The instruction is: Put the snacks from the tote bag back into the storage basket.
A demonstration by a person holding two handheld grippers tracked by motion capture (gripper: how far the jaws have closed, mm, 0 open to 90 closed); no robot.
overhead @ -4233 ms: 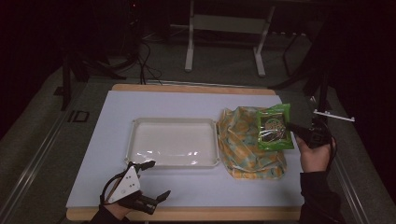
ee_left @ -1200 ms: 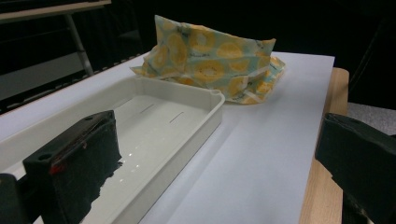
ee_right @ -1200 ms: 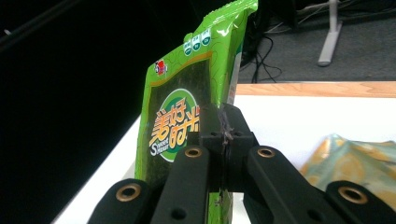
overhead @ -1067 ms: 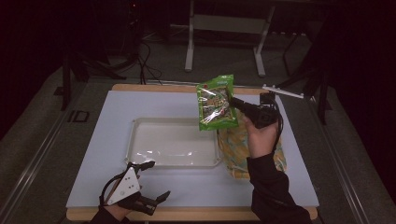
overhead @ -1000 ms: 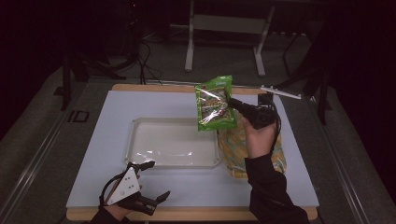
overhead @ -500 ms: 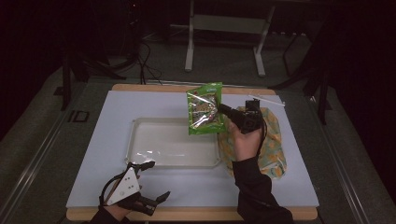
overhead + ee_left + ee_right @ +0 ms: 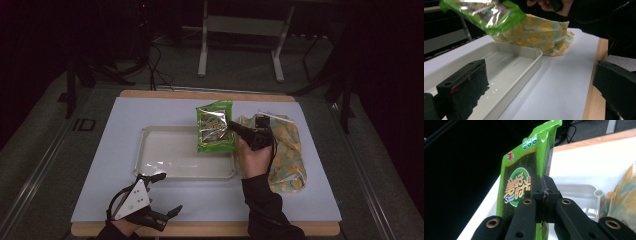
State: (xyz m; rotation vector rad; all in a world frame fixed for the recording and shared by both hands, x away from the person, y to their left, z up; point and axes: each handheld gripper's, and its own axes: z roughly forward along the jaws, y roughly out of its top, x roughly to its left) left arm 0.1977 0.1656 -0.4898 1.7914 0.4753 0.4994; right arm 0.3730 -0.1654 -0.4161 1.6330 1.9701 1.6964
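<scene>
My left gripper (image 7: 159, 216) rests at the near edge of the table (image 7: 300, 202), jaws apart, nothing between them. Beyond it lies the white tray (image 7: 150, 145). My right gripper (image 7: 235, 128) has its jaws clamped on one edge of the green snack packet (image 7: 215, 126), which hangs upright in the air over the tray's right end. Just beside the tray, farther right, lies the yellow patterned bag (image 7: 287, 150).

Table (image 7: 165, 107): tray (image 7: 150, 150), patterned bag (image 7: 287, 150)
</scene>
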